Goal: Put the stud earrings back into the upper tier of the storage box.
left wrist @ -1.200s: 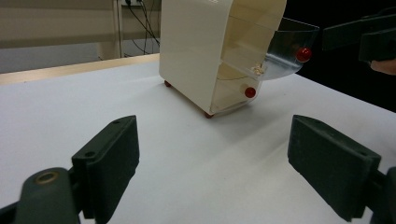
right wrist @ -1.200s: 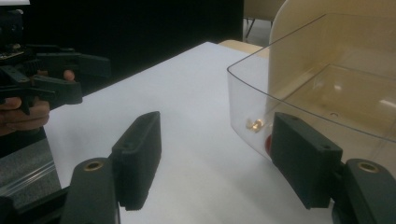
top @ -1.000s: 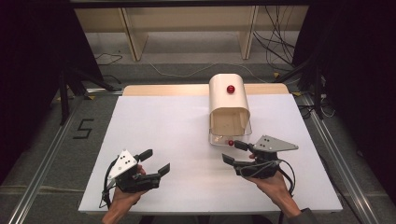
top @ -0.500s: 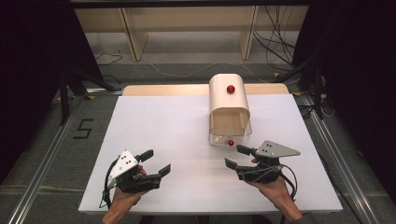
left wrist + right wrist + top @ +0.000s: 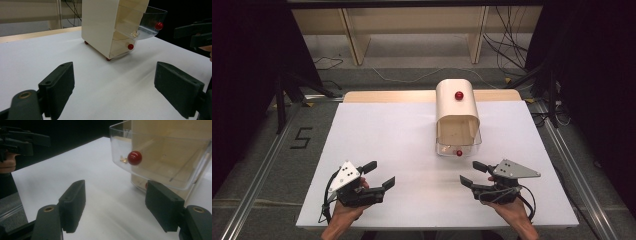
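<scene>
The right gripper [image 5: 472,173] hovers with its jaws spread wide and nothing between them. Just ahead of it stands the cream drawer cabinet [image 5: 457,112], whose clear upper drawer [image 5: 162,157] is pulled out toward the gripper, its red knob [image 5: 134,157] just beyond the jaw tips. The left gripper [image 5: 378,174], also spread and empty, rests farther off on the white worktop [image 5: 387,130].
</scene>
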Available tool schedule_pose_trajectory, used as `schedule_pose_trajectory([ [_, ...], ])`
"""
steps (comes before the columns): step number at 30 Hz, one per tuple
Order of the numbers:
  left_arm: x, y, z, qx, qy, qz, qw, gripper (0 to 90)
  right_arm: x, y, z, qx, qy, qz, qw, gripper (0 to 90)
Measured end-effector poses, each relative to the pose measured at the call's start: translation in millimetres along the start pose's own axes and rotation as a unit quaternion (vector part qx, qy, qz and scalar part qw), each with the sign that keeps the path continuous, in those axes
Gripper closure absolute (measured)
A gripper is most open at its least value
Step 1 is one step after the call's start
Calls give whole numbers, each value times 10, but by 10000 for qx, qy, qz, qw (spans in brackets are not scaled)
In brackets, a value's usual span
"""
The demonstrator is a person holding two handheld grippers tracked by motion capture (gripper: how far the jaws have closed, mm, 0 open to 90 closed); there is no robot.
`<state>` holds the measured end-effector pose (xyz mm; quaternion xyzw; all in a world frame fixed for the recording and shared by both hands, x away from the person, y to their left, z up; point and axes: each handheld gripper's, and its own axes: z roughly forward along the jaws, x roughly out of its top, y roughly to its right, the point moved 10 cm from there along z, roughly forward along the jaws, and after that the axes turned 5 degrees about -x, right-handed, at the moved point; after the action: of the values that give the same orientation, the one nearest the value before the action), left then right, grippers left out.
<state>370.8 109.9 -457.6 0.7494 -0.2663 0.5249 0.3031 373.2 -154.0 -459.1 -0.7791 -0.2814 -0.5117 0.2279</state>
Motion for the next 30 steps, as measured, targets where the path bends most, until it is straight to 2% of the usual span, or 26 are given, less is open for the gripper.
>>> schedule_pose_trajectory([
  [6, -11, 23, 14, -60, -46, 23, 10000, 160, -103, 64, -47, -14, 5, 119, 9999, 316],
  [12, -20, 33, 19, -101, -79, 24, 9999, 160, -183, 93, -66, -69, -83, 129, 9999, 285],
  [18, -25, 41, 24, -121, -100, 41, 9999, 160, -157, 104, -93, -98, 5, 154, 9998, 270],
  [30, -25, 41, 26, -118, -102, 45, 9999, 160, -143, 103, -97, -108, 7, 120, 9999, 268],
])
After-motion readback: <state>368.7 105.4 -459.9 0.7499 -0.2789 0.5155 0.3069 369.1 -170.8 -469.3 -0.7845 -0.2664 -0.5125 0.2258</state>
